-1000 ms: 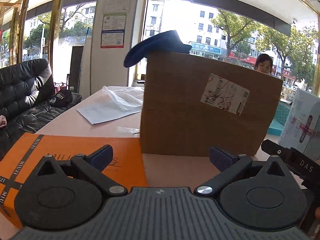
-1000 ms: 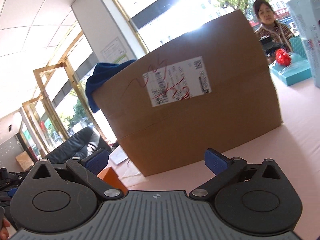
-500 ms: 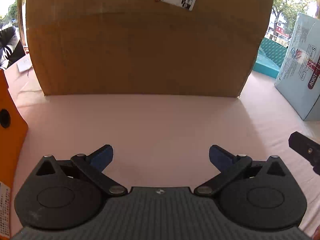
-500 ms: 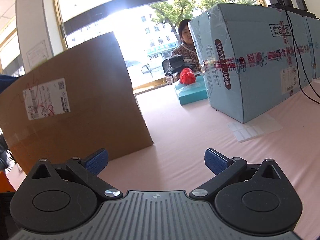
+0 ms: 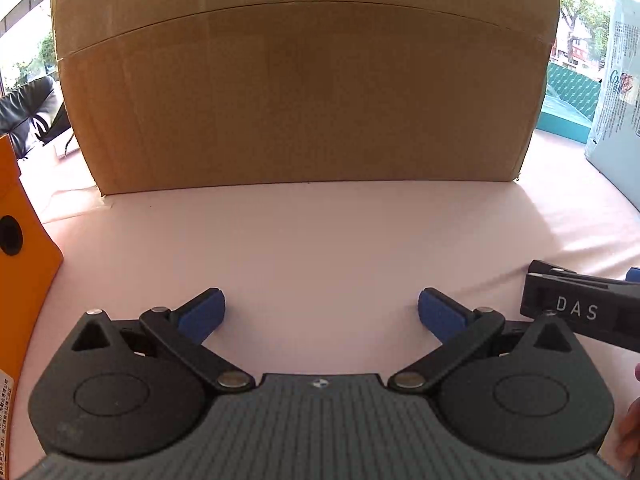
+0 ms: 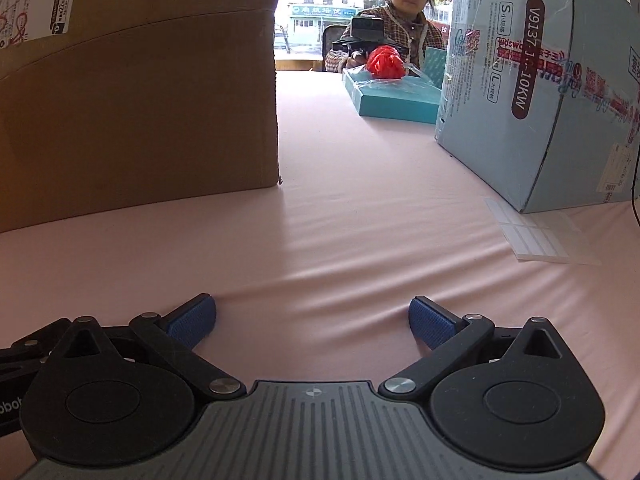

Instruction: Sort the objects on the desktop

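Observation:
A big brown cardboard box [image 5: 304, 92] stands on the pink table [image 5: 320, 248] straight ahead of my left gripper [image 5: 321, 314], which is open and empty, low over the cloth. The same box [image 6: 136, 100] fills the left of the right wrist view. My right gripper [image 6: 312, 320] is open and empty, low over the table [image 6: 340, 208]. An orange box [image 5: 20, 264] stands at the left edge of the left wrist view. The right gripper's body shows at the right edge of the left wrist view [image 5: 580, 308].
A pale blue carton [image 6: 540, 80] stands at the right, a white label sheet [image 6: 532, 236] in front of it. A teal flat box [image 6: 392, 96] with a red bundle [image 6: 386, 62] lies behind. A person [image 6: 400, 12] sits across the table.
Both grippers tilted down and dropped low toward the table. The right view swung right, off the cardboard box toward the blue carton. Both stayed open.

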Demonstrator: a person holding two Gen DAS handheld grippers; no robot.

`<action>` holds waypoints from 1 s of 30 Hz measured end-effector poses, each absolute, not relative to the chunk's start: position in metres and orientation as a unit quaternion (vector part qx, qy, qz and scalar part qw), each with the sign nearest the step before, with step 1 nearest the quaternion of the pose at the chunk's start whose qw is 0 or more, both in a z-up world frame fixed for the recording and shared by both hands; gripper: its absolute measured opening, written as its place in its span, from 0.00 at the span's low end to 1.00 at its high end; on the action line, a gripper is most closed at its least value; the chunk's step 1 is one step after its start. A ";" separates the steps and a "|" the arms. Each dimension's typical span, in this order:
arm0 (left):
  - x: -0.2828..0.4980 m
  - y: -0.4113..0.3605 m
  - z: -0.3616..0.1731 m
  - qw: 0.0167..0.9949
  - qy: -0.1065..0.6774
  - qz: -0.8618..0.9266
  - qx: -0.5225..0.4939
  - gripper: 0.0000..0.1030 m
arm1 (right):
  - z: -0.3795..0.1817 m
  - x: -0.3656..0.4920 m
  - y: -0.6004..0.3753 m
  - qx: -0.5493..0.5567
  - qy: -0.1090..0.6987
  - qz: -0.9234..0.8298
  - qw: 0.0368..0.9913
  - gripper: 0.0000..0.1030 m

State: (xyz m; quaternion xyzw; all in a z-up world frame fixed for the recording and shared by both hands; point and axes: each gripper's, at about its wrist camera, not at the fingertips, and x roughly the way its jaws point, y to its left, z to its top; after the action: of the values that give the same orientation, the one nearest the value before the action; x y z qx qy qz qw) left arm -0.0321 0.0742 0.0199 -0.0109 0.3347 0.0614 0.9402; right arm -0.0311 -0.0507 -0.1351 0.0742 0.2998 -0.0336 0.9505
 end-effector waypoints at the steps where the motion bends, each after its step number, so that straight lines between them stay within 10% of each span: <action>1: -0.033 0.075 0.021 0.940 0.335 0.062 -0.011 1.00 | -0.137 -0.028 -0.049 0.069 0.304 -0.035 0.950 1.00; 30: -0.023 0.069 0.021 0.938 0.332 0.099 -0.026 1.00 | -0.144 -0.003 -0.034 0.041 0.329 -0.046 0.942 1.00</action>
State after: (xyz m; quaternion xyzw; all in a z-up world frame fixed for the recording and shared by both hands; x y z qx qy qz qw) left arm -0.0227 0.0687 0.0210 -0.0261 0.3316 0.0990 0.9378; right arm -0.0033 -0.0344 -0.1444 0.0413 0.3285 -0.0461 0.9425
